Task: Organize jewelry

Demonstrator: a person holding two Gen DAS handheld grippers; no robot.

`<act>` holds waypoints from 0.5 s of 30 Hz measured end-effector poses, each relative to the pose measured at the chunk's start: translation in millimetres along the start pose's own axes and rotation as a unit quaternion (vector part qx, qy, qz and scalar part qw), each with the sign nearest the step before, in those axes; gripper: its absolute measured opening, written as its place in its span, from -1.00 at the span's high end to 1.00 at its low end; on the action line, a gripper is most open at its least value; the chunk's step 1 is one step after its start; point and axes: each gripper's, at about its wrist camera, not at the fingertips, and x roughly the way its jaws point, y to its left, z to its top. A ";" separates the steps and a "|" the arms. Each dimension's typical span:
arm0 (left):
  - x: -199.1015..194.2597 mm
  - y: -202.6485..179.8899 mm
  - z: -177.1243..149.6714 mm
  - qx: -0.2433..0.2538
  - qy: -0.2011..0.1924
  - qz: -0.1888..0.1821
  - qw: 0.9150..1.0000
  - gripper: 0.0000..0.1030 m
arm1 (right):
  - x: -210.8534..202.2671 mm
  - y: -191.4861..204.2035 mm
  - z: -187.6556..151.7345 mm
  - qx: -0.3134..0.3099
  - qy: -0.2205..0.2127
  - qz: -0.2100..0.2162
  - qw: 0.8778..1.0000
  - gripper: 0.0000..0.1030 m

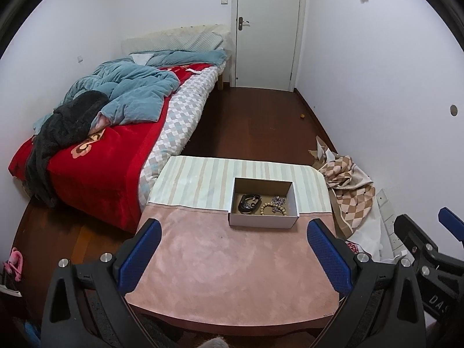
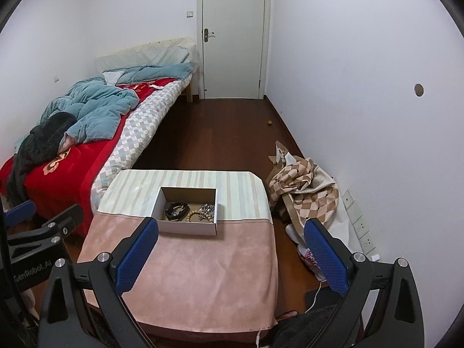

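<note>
A white cardboard box (image 1: 262,221) stands on a small table (image 1: 226,264) covered with pink and striped cloth. Inside lie a black bracelet (image 1: 247,202), a beaded bracelet (image 1: 271,209) and a sparkly silver piece (image 1: 279,200). The box shows in the right wrist view (image 2: 185,227) with the same black bracelet (image 2: 176,210), beaded bracelet (image 2: 200,216) and silver piece (image 2: 207,208). My left gripper (image 1: 233,239) is open and empty, held back over the table's near half. My right gripper (image 2: 229,239) is open and empty, at the table's right side.
A bed (image 1: 116,133) with red and blue bedding stands left of the table. A checked cloth (image 2: 301,194) lies on the floor at the right by the wall. A white door (image 1: 266,29) is at the far end. Dark wood floor (image 1: 249,124) lies between.
</note>
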 end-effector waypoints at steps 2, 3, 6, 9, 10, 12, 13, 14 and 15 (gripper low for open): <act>-0.4 -0.4 -0.2 0.000 0.000 -0.001 1.000 -0.99 | -1.0 -1.3 1.7 0.000 0.001 -0.001 1.000 -0.98; -0.3 -0.6 -0.5 -0.001 0.000 0.001 1.000 -0.99 | -0.5 -1.3 2.5 0.001 0.002 0.000 1.000 -0.98; 2.3 -0.9 2.6 -0.002 0.001 0.006 1.000 -0.99 | 4.1 -1.1 4.7 0.000 0.004 0.000 1.000 -0.98; 9.5 -1.9 9.1 0.000 0.004 0.007 1.000 -0.99 | 16.1 -1.5 9.5 0.001 0.015 0.002 1.000 -0.98; 13.3 -2.8 12.5 0.003 0.006 0.006 1.000 -0.99 | 20.5 -1.7 11.9 0.001 0.018 0.001 1.000 -0.98; 21.9 -4.4 18.8 0.005 0.011 0.009 1.000 -0.99 | 31.2 -1.1 18.6 0.000 0.021 -0.001 1.000 -0.98; 27.0 -4.8 22.6 0.005 0.014 0.009 1.000 -0.99 | 36.7 -1.1 22.3 0.000 0.024 -0.002 1.000 -0.98; 32.0 -5.0 26.4 0.004 0.017 0.009 1.000 -0.99 | 42.1 -0.8 25.9 0.000 0.026 -0.002 1.000 -0.98; 37.4 -5.7 30.5 0.005 0.020 0.012 1.000 -0.99 | 48.0 -0.8 30.2 -0.001 0.027 -0.003 1.000 -0.98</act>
